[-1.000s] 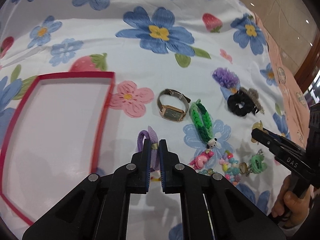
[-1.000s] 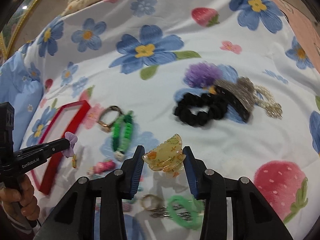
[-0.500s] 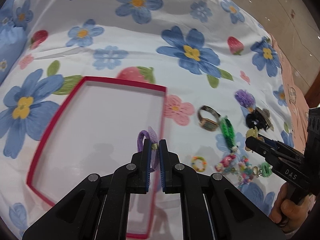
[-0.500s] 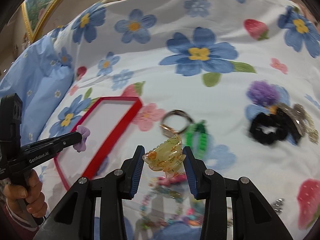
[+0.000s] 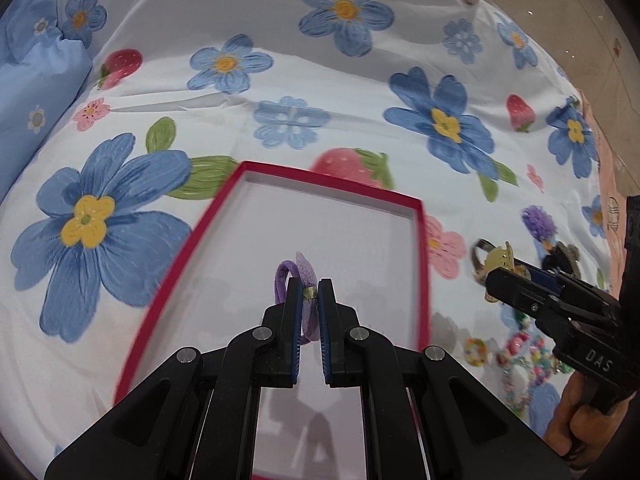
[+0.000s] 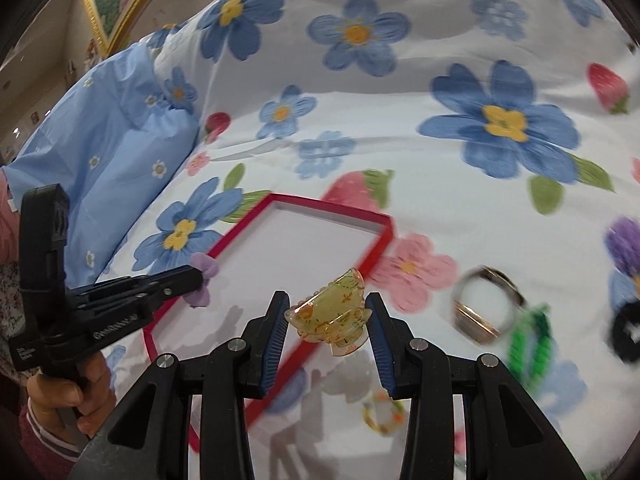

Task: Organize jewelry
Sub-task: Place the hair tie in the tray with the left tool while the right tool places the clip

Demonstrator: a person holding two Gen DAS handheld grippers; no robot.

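My left gripper (image 5: 310, 286) is shut on a purple hair tie (image 5: 305, 276) and hangs over the white inside of the red-rimmed box (image 5: 332, 186). In the right wrist view that same gripper (image 6: 192, 276) shows at the left with the purple hair tie (image 6: 205, 267) over the box's left rim (image 6: 244, 222). My right gripper (image 6: 326, 312) is shut on a translucent yellow hair claw (image 6: 330, 316), above the box's right rim. From the left wrist view the right gripper (image 5: 494, 270) carries the yellow claw (image 5: 498, 258) just right of the box.
The box lies on a bedspread (image 5: 440, 120) with blue flowers and strawberries. Right of it lie a watch (image 6: 486, 308), a green braided band (image 6: 532, 340), a black scrunchie (image 6: 626, 332), a purple scrunchie (image 5: 540, 222) and beaded bracelets (image 5: 524, 360). A blue pillow (image 6: 112, 128) lies at the left.
Both grippers have moved left from the jewelry pile toward the box, still holding their items. The left one went from beside the box's right rim to over its inside.
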